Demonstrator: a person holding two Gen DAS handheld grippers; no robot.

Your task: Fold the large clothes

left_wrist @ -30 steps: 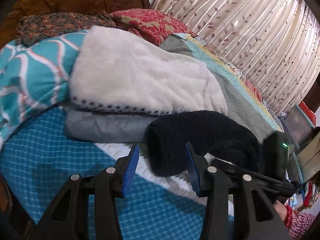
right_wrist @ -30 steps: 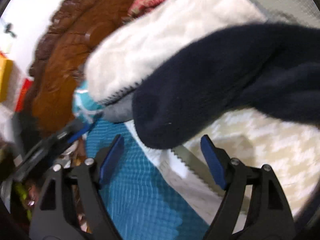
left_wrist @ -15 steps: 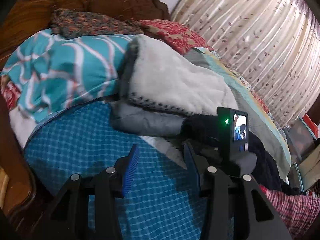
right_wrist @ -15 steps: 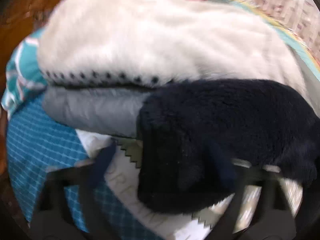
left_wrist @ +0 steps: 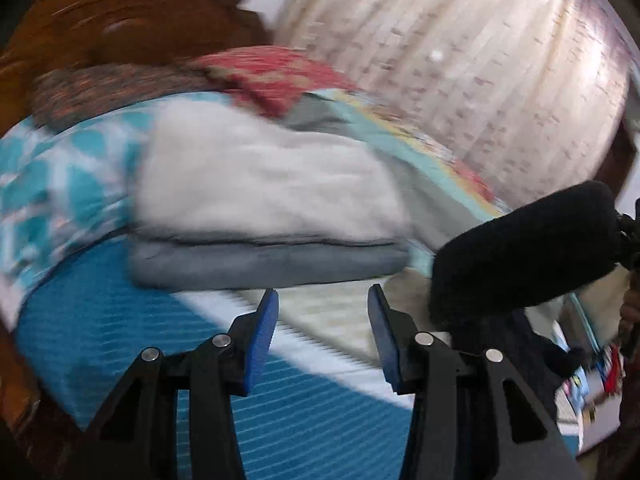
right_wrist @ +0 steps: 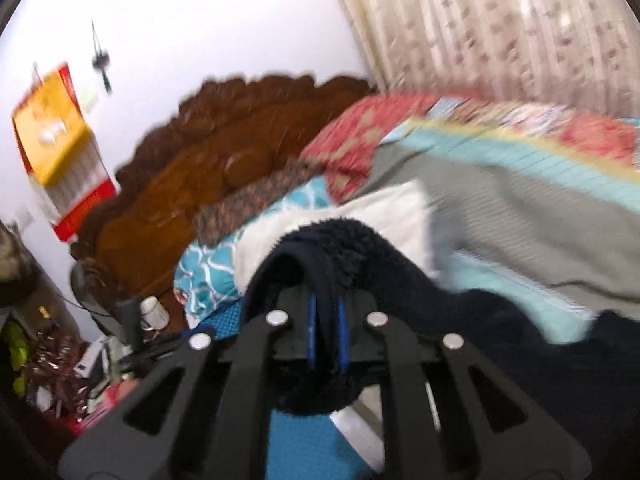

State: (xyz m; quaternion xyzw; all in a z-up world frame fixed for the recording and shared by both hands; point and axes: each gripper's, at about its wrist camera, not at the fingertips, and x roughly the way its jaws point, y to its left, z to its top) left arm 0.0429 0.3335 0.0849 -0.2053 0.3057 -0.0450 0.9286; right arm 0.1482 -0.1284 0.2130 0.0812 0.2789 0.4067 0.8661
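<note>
Lifted off the bed (left_wrist: 120, 360) since 1 second before, the dark fleece garment (right_wrist: 360, 248) hung pinched in the right gripper (right_wrist: 325, 320), whose jaws had just closed on its edge. Beside it, the left gripper (left_wrist: 322, 334) stayed apart, holding nothing, facing 2 folded blankets (left_wrist: 260, 216).

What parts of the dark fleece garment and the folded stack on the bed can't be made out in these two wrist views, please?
- Dark fleece garment: in the right wrist view its far end runs off the lower right edge; the right gripper, shut on a fold, covers the pinched part.
- Same garment, left wrist view: its type is unclear; motion blur and the right edge cut it.
- White fleece on grey fabric: blurred, trim unreadable.
- Left gripper: open, empty.
</note>
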